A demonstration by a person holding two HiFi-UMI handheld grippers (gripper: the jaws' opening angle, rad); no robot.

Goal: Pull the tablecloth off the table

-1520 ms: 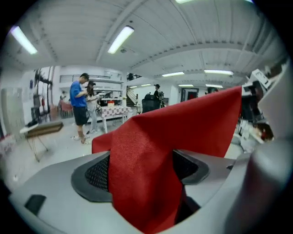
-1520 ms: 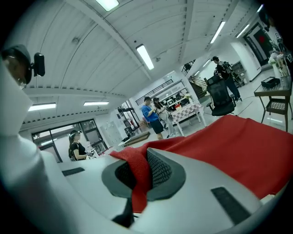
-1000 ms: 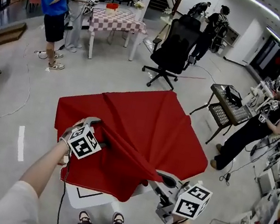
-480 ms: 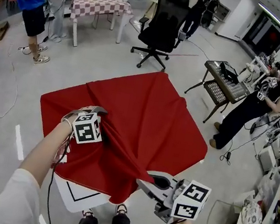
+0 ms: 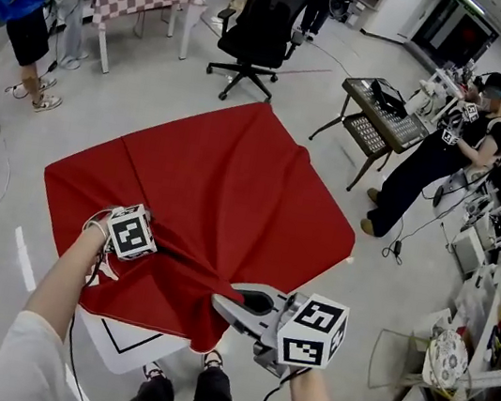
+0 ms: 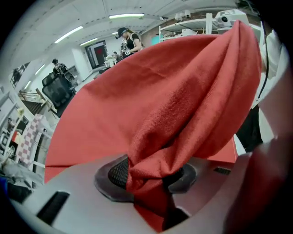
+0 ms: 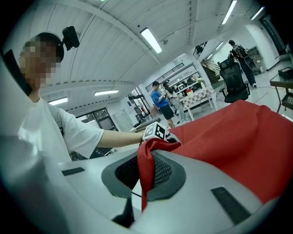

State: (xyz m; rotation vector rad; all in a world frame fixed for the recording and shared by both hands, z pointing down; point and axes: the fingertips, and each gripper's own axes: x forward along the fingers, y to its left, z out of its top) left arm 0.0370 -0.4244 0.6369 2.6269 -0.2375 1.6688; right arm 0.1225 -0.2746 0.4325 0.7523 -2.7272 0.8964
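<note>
At the near edge of the table (image 5: 125,352), the left gripper (image 5: 160,248), jaws just closed, and the right gripper (image 5: 222,302) pinch bunched tablecloth (image 5: 226,176): soft, light, best gripped there.

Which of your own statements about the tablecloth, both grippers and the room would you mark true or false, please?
The right gripper has its jaws shut on a fold of the red tablecloth. True.
The left gripper holds nothing. False: its jaws have just been closing, and bunched cloth is pinched between them.
The tablecloth is fully off the table. False: it covers most of the table; only the near corner is bare.
A black office chair stands beyond the table. True.
</note>
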